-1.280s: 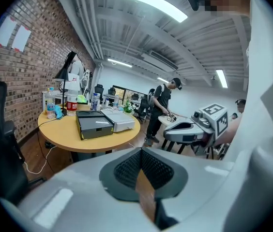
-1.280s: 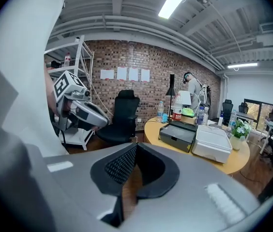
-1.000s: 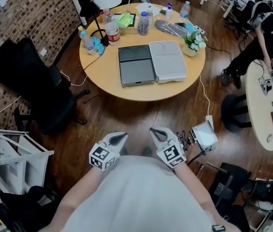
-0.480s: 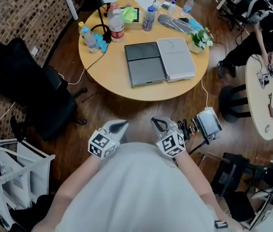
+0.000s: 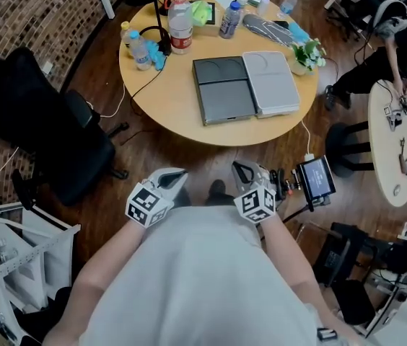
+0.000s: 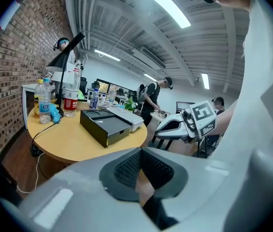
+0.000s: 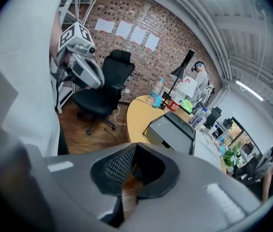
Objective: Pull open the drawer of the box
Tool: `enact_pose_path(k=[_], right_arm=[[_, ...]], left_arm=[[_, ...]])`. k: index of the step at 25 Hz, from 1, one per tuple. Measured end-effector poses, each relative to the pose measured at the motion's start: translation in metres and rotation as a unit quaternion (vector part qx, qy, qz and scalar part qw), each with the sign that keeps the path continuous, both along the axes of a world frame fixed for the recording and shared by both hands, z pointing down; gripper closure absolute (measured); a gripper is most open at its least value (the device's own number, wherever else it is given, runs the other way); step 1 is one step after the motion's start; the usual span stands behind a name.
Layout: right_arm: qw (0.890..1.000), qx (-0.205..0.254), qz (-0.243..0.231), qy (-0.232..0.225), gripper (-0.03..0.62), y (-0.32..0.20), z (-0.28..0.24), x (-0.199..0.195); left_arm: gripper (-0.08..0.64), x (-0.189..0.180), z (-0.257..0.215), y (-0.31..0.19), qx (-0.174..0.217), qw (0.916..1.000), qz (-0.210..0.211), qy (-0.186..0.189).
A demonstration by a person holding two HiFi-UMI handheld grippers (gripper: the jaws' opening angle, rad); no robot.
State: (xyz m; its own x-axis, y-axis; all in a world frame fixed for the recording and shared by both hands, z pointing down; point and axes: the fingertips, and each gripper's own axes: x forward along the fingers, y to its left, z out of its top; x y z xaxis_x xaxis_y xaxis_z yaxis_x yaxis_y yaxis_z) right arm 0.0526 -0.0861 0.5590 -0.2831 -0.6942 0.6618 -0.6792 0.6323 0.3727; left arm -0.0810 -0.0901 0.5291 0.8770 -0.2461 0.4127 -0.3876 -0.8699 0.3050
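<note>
On the round wooden table [image 5: 167, 99] a dark grey box [image 5: 224, 89] lies flat beside a light grey box [image 5: 270, 83]. The dark box [image 6: 108, 124] has a drawer front on its near side, flush with the box. It also appears in the right gripper view as a dark box [image 7: 173, 129]. Both grippers hang close to the person's torso, well short of the table. My left gripper [image 5: 176, 173] is shut and holds nothing; its pads [image 6: 127, 166] meet. My right gripper [image 5: 239, 169] is shut too, empty, pads [image 7: 119, 166] together.
Bottles [image 5: 180, 27], a black lamp [image 5: 162, 20] and a small plant [image 5: 308, 52] stand at the table's back. A black office chair [image 5: 41, 125] is at the left, a screen on a stand [image 5: 315, 180] at the right. A person [image 5: 395, 45] works at another table.
The head view has shifted, so the table and boxes sit a little lower and further right in it. Both grippers stay shut near the torso.
</note>
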Motion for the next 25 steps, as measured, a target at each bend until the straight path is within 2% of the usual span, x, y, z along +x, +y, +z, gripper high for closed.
enact_pose_path(k=[16,22,25], right_arm=[[0.997,0.021,-0.013,0.074,0.584,-0.053,0.036,0.045],[0.995,0.031,-0.013,0.089,0.584,-0.061,0.045,0.055],[0.993,0.032,-0.014,0.11,0.584,-0.069,0.047,0.058]], left_arm=[[0.554,0.054,0.018,-0.006,-0.037,0.9989,-0.029,-0.007],[0.554,0.068,0.029,-0.011,-0.048,0.9976,-0.049,0.0],[0.554,0.068,0.034,-0.015,-0.052,0.9971,-0.056,0.0]])
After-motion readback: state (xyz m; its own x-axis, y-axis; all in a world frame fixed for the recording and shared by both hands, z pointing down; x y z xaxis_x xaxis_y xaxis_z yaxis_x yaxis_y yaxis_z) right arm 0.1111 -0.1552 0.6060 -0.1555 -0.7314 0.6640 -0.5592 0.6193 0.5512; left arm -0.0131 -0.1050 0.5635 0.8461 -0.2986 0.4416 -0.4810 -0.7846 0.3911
